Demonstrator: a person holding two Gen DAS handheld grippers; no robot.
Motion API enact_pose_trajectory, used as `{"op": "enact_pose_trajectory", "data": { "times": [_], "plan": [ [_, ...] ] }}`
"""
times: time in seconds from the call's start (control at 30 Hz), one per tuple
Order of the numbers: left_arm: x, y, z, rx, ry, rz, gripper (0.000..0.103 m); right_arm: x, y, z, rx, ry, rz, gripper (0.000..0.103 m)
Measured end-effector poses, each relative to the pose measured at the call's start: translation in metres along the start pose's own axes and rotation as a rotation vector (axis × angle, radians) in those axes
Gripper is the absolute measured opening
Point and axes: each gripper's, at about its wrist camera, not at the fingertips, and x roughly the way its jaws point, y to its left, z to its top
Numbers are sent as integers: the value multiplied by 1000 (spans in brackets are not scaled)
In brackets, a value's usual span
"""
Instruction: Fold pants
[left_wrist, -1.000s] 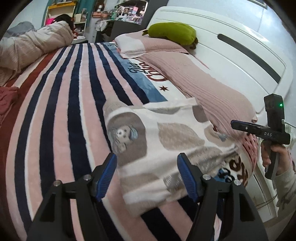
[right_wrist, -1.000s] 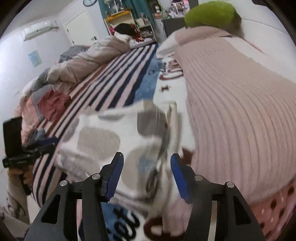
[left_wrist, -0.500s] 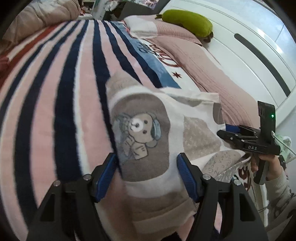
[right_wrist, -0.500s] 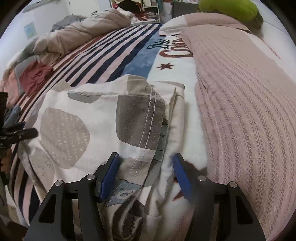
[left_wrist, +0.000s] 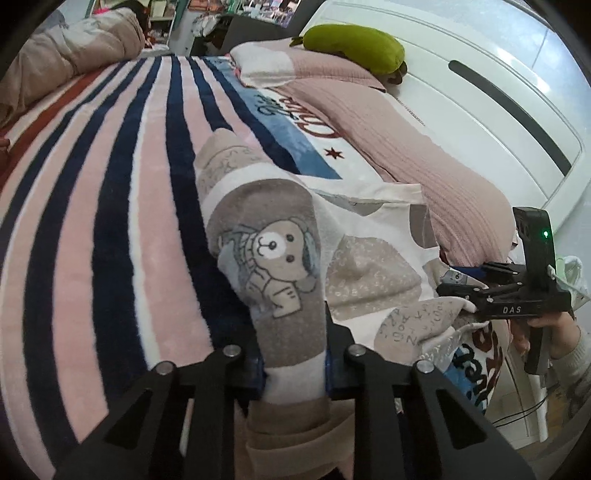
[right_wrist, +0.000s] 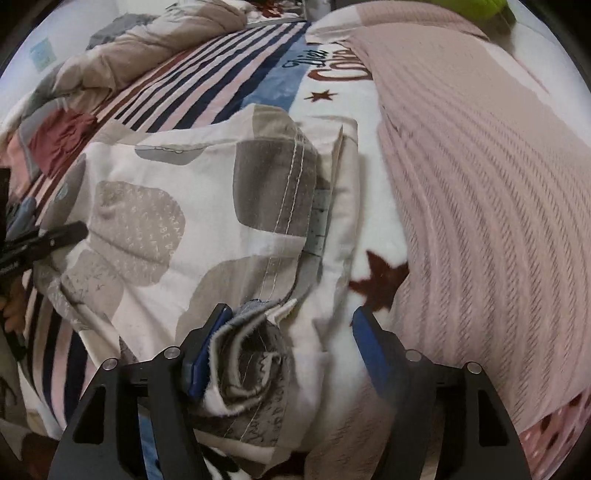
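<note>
The pants (left_wrist: 354, 254) are white with grey-brown patches and a bear print, folded flat on the striped blanket (left_wrist: 110, 206). My left gripper (left_wrist: 295, 365) is shut on the pants' near edge, by the bear patch. My right gripper (right_wrist: 284, 347) is open; its jaws straddle the bunched corner of the pants (right_wrist: 207, 206) at the bed's edge. It also shows in the left wrist view (left_wrist: 461, 295) at the pants' right corner.
A pink ribbed cover (right_wrist: 480, 177) lies right of the pants. A green pillow (left_wrist: 354, 40) and white headboard (left_wrist: 480, 96) are beyond. A rumpled duvet (right_wrist: 147, 59) and red cloth (right_wrist: 62, 136) lie at the far left.
My left gripper moved down onto the pants' edge and shut on it. My right gripper moved down and forward over the pants' corner, still open.
</note>
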Motion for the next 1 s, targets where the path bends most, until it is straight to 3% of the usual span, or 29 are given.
{"op": "enact_pose_trajectory", "data": {
  "times": [0.03,0.07,0.13,0.2,0.27,0.43,0.57,0.67,0.73,0.83,1.0],
  "plan": [
    [-5,0,-1,-1,-10,0,18,0,-1,0,19,-7,38,37],
    [-11,0,-2,-3,-23,4,18,-2,0,-1,33,-20,91,28],
    [-29,-1,-6,-3,-47,-2,18,-8,8,-4,-15,-73,76,19],
    [-47,-2,-11,8,-67,36,18,-17,18,-7,-31,-103,99,15],
    [-67,2,-19,4,-77,77,18,-23,32,-10,-25,-103,180,14],
    [-101,31,-53,-95,-36,82,19,-24,69,-21,-65,-78,277,14],
    [-99,44,-75,-121,28,103,25,-8,72,-29,-54,-33,256,28],
    [-105,51,-77,-122,7,118,40,-6,61,-23,-1,-27,255,51],
    [-112,54,-71,-122,-25,133,51,-12,55,-14,11,-70,245,51],
    [-120,56,-62,-110,-62,144,54,-13,54,3,-2,-108,258,69],
    [-115,57,-52,-106,-85,146,54,10,63,35,-21,-144,253,72]
  ]
}}
